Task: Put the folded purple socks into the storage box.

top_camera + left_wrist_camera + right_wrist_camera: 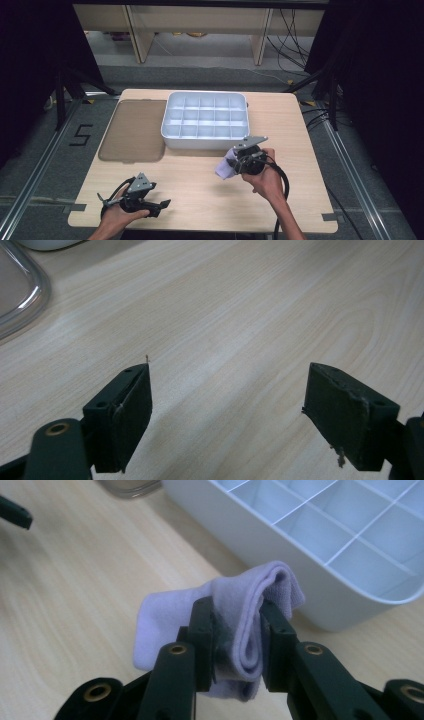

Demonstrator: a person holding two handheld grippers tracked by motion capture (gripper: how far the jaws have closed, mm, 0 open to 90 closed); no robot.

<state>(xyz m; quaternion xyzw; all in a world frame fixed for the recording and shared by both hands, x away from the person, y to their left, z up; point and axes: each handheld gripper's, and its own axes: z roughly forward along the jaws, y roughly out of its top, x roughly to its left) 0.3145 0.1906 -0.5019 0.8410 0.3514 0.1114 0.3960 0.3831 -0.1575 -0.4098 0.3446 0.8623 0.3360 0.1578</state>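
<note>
Jaws tight on folded cloth [240,625]

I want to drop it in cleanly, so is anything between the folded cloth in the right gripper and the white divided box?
Nothing visible. The right gripper holds the lilac cloth just short of the white box; its near wall is the only thing to clear.

A white plastic compartment tray [205,120] is sitting at the far middle of the light wooden surface [200,195], with a translucent grey flat lid [132,130] lying just left of it. A folded pale lilac cloth [225,167] is sitting in the right tongs [240,161], just before the tray's near wall. The left tongs [162,205] are hovering near the front left edge, well apart.
</note>
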